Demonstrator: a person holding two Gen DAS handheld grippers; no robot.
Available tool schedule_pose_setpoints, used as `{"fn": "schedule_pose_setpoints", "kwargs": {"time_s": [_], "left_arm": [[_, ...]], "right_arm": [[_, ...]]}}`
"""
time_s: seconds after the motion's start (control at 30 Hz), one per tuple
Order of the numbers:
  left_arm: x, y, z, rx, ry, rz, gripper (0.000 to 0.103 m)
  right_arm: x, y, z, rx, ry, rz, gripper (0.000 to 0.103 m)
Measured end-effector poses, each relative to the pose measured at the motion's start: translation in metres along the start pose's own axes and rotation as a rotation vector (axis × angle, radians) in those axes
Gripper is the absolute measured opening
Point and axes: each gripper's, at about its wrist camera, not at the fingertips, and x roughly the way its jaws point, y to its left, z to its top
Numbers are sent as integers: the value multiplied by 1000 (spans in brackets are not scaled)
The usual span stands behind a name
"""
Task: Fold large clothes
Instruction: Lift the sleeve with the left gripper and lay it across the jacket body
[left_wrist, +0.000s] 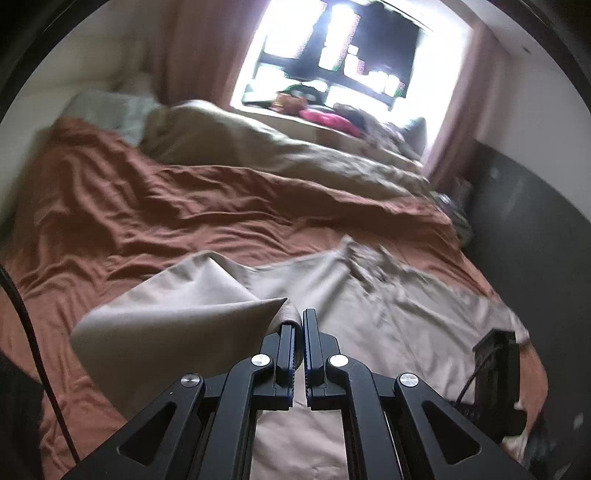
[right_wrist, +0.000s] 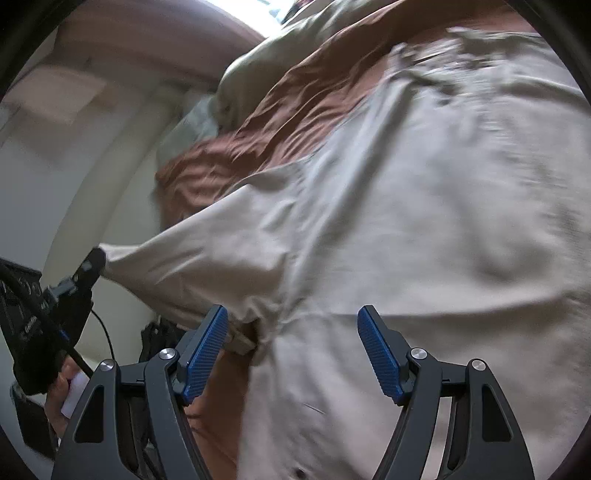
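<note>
Clamped jaws of the left gripper (left_wrist: 300, 328) lift the beige shirt's (right_wrist: 406, 221) sleeve (left_wrist: 177, 306) for folding; the right gripper (right_wrist: 291, 354), bottom centre, hovers with jaws apart over the armpit.

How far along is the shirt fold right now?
Early. The beige shirt is laid out on the rust bedspread. The left gripper is shut on a lifted sleeve; the right gripper hangs open above the shirt. No finished fold shows.

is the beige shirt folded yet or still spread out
Mostly spread. The shirt lies flat on the brown sheet; only one sleeve is lifted, pinched in the left gripper. The right gripper is open above it.
</note>
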Motion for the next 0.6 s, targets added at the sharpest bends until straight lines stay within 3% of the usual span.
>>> {"fn": "schedule_pose_setpoints", "kwargs": {"time_s": [0.13, 0.3, 0.33, 0.37, 0.43, 0.6], "left_arm": [[12, -24, -12, 12, 58, -83, 3], [42, -40, -32, -48, 131, -162, 8], [51, -41, -36, -76, 162, -189, 19], [61, -41, -42, -117, 205, -225, 42], [74, -45, -56, -185, 276, -269, 67], [66, -53, -72, -174, 299, -274, 70]], "right_arm": [[-32, -21, -15, 83, -25, -67, 71], [-51, -33, 0, 164, -72, -83, 71], [-57, -30, 2, 155, -82, -95, 71], [-63, -28, 3, 140, -89, -101, 71], [-66, -24, 4, 124, -95, -86, 71], [-70, -40, -1, 164, -99, -59, 71]]}}
